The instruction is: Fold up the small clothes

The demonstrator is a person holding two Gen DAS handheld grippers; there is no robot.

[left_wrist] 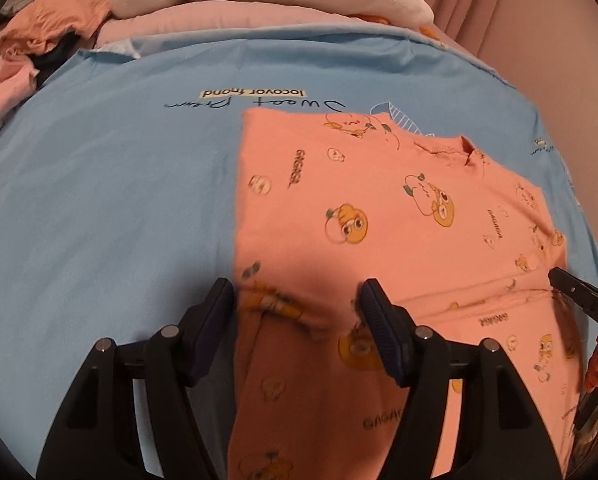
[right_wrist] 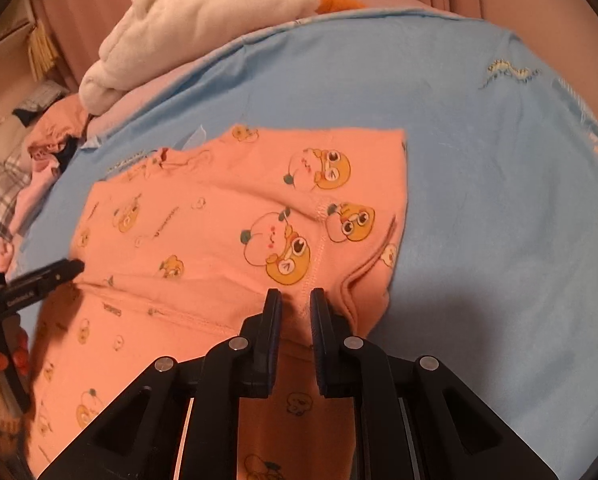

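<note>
Your pink printed top (left_wrist: 379,216) lies on the blue sheet (left_wrist: 99,200), centre-right in the left wrist view, centre-left in the right wrist view. It looks partly folded: sleeves seem tucked in, sides straight, and a crosswise crease runs across the lower part. The near portion drapes toward you, so I judge the final fold is left to do.

Left gripper (left_wrist: 299,300): jaws stand apart w/ a bunched lower edge of the top between them; pads don't visibly press it. Right gripper (right_wrist: 295,300): jaws nearly closed, pinching a strip of the top at the seam.

Room: bare sheet is wide at frame left in the left view and frame right in the right view. A white plush pile (right_wrist: 187,24) and loose clothes (left_wrist: 31,52) crowd the upper left, near the sheet's far edge.
</note>
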